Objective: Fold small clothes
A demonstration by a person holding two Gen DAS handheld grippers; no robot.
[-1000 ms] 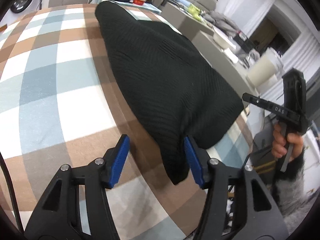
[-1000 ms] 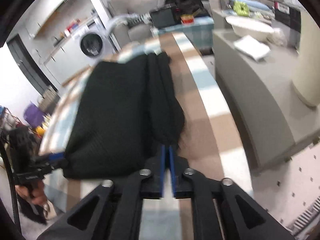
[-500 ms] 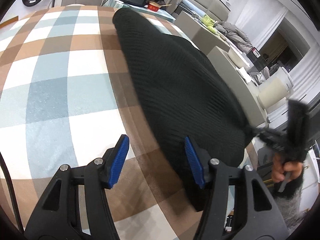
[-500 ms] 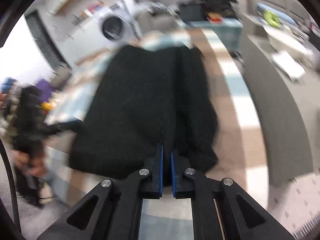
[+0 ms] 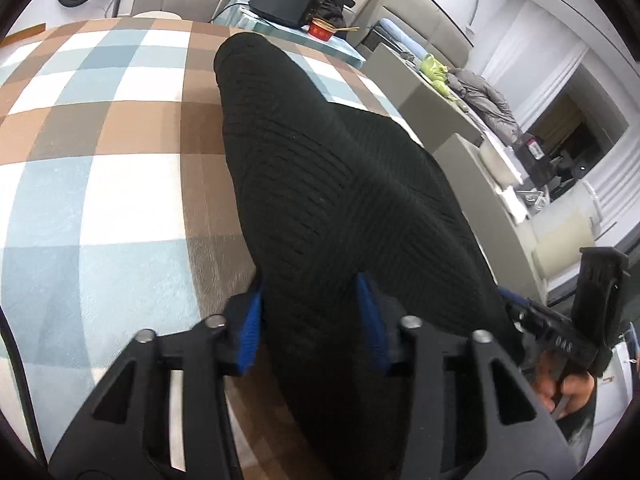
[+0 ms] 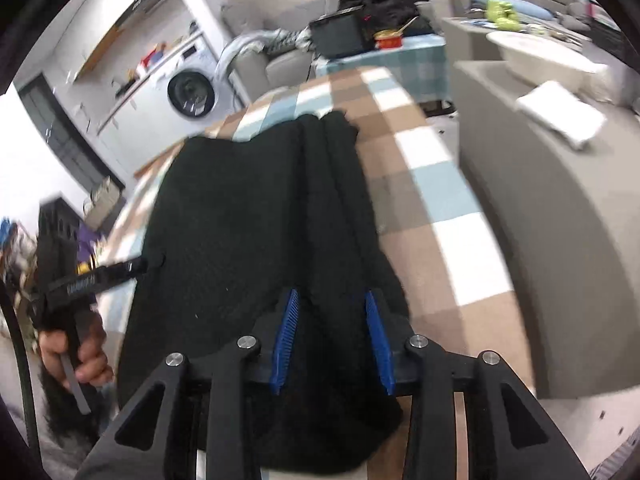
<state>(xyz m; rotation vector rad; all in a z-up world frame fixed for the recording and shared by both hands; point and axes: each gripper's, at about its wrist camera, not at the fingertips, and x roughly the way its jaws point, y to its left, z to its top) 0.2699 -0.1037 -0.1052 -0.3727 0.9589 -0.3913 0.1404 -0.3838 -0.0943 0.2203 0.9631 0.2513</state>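
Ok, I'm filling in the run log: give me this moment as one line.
left fingers: just closing onto black knit garment | right fingers: just opened, garment between, not gripped | surface: checked cloth

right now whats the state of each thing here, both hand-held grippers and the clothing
black knit garment: lying on the checked cloth, partly folded lengthwise, near end bunched
left hand-held gripper: jaws have just been closing, garment's near end between the pads
right hand-held gripper: jaws have just been opening, garment lies loose between them
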